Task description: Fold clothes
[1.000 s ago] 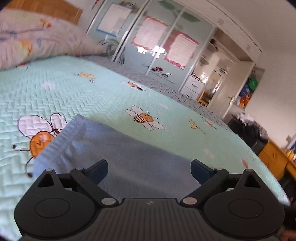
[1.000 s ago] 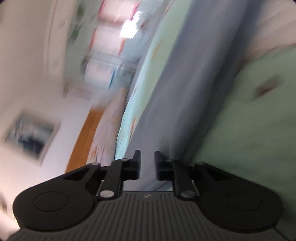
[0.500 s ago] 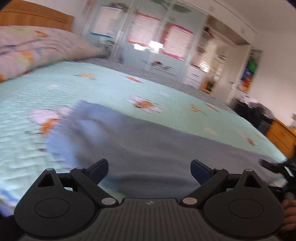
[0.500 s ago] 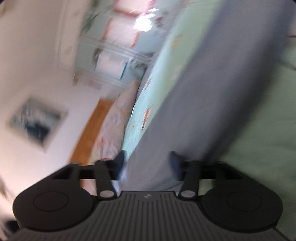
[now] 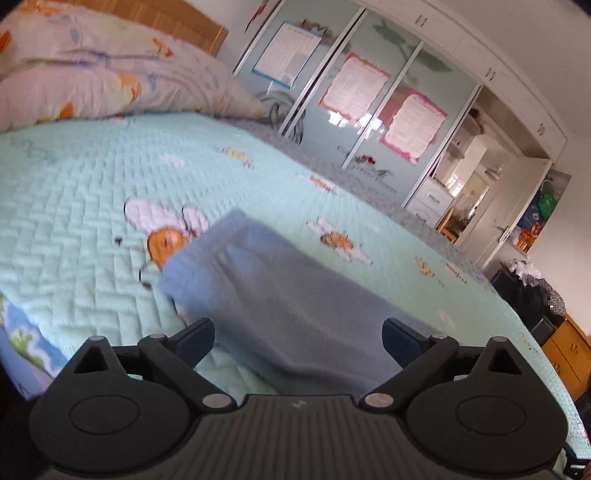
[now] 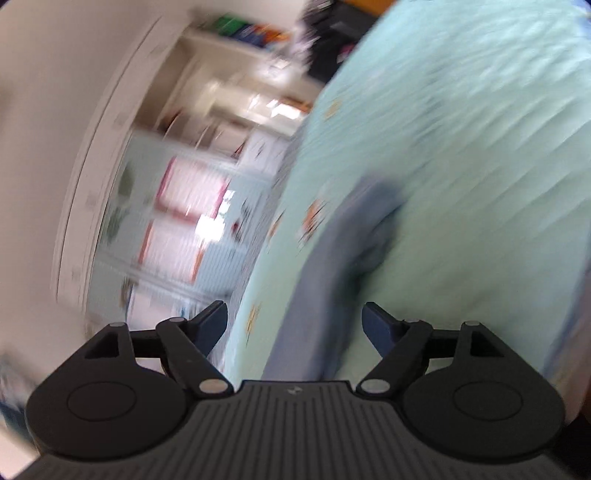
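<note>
A blue-grey folded garment [image 5: 280, 295] lies on the mint bee-print bedspread [image 5: 74, 192]. My left gripper [image 5: 298, 338] is open and empty, just above the garment's near edge. In the blurred, tilted right wrist view the same garment [image 6: 332, 266] runs away from my right gripper [image 6: 294, 321], which is open and empty over its near end. The bedspread shows there too [image 6: 461, 147].
Floral pillows [image 5: 110, 74] and a wooden headboard [image 5: 173, 18] lie at the far left. Mirrored wardrobe doors [image 5: 362, 103] stand beyond the bed. A dark pile of things [image 5: 532, 288] and an orange cabinet [image 5: 569, 347] are at the right.
The right gripper opened from nearly shut and swung, its view now turned toward the wardrobe. The left gripper stayed open and shifted; the garment's left end now looks folded over.
</note>
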Demonstrator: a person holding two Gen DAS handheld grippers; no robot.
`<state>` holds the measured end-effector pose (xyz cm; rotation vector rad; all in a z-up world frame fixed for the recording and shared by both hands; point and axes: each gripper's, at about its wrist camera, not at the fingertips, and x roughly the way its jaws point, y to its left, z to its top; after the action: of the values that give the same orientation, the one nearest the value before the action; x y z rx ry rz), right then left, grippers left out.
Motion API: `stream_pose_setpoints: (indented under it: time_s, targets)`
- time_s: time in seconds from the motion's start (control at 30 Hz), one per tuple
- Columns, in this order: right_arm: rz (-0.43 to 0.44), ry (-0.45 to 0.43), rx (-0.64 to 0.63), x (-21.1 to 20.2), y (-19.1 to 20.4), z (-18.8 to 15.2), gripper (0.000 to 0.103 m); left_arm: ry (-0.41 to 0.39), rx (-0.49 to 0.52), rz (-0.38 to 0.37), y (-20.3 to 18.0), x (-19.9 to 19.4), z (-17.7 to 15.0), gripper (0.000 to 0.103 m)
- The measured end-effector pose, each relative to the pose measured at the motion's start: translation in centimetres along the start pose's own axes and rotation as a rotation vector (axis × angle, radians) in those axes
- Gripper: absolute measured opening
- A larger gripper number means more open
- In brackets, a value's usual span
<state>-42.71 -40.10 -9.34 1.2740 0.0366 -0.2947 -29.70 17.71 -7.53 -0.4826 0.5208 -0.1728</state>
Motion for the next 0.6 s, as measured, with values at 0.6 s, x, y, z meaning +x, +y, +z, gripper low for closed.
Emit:
stream_pose_setpoints:
  time_s: [0.6]
  targets:
    - [-0.248, 0.107, 0.133, 7.7, 1.3, 1.4, 0.103, 0.061, -0.01, 0.017, 0.0, 1.6, -0.7, 0.099]
